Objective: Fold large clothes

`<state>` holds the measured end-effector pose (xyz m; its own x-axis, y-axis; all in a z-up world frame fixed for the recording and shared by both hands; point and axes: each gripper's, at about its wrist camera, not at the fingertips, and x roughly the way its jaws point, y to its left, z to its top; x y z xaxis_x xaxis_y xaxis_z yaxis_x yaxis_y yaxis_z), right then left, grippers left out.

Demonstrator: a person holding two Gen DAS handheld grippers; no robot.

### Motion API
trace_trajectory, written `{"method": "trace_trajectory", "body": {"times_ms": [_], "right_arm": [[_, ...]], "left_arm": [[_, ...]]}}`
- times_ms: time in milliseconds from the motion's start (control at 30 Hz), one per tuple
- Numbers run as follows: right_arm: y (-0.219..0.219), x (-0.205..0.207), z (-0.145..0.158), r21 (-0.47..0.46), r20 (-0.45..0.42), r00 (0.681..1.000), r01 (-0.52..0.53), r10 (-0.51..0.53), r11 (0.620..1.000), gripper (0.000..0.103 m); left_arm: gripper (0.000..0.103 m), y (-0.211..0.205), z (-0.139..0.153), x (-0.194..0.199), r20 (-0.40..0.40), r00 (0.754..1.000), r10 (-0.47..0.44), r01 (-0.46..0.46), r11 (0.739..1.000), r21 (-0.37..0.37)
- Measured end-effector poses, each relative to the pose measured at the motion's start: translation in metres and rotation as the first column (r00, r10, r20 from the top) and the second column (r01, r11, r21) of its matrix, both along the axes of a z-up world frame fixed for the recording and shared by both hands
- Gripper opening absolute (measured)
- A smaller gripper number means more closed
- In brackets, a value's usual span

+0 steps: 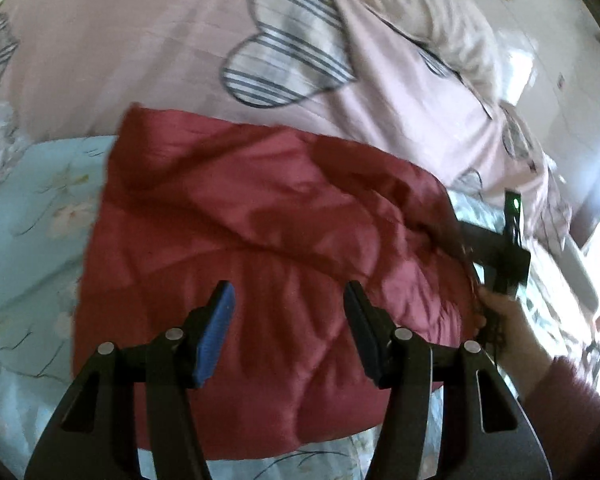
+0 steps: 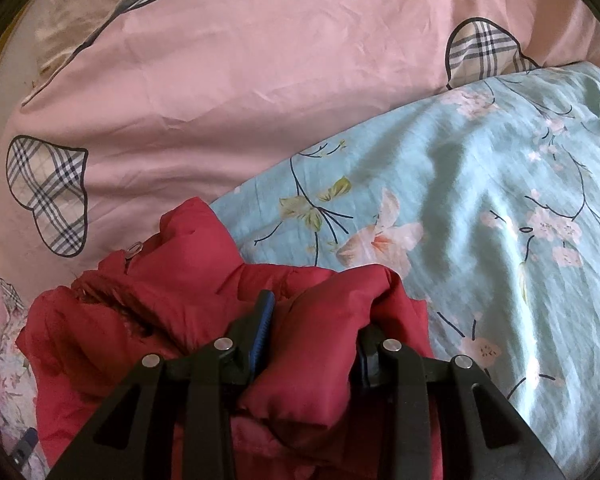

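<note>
Both wrist views look steeply down, close over the bed; both share the red jacket [image 1: 260, 264].

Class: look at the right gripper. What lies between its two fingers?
A bunched fold of the red padded jacket fills the right gripper, seen in the right wrist view.

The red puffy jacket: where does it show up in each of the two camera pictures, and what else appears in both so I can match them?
Left wrist view: the red jacket fills the middle, lying on the bed below the open left gripper.
Right wrist view: the jacket sits bottom left, a fold of it clamped in the right gripper.
Shared landmark: the pale blue floral sheet under the jacket.
</note>
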<state>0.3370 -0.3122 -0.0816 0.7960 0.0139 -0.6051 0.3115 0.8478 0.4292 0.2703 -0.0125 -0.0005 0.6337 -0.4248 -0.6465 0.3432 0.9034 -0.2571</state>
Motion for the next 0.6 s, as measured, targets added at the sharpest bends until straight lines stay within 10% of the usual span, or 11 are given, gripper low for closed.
{"method": "trace_trajectory", "body": {"times_ms": [300, 500, 600], "right_arm": [[0.007, -0.032, 0.032, 0.005, 0.037, 0.999, -0.002, 0.002, 1.000, 0.058], [0.054, -0.089, 0.087, -0.259, 0.175, 0.980, -0.044, 0.092, 0.965, 0.095], [0.086, -0.074, 0.079, -0.355, 0.066, 0.973, -0.186, 0.223, 0.916, 0.098]], "left_arm": [[0.056, -0.020, -0.037, 0.032, -0.043, 0.996, 0.078, -0.070, 0.984, 0.161], [0.056, -0.022, -0.042, 0.042, -0.039, 0.995, 0.094, -0.086, 0.982, 0.169], [0.056, -0.024, -0.043, 0.044, -0.032, 0.995, 0.099, -0.092, 0.980, 0.179]]}}
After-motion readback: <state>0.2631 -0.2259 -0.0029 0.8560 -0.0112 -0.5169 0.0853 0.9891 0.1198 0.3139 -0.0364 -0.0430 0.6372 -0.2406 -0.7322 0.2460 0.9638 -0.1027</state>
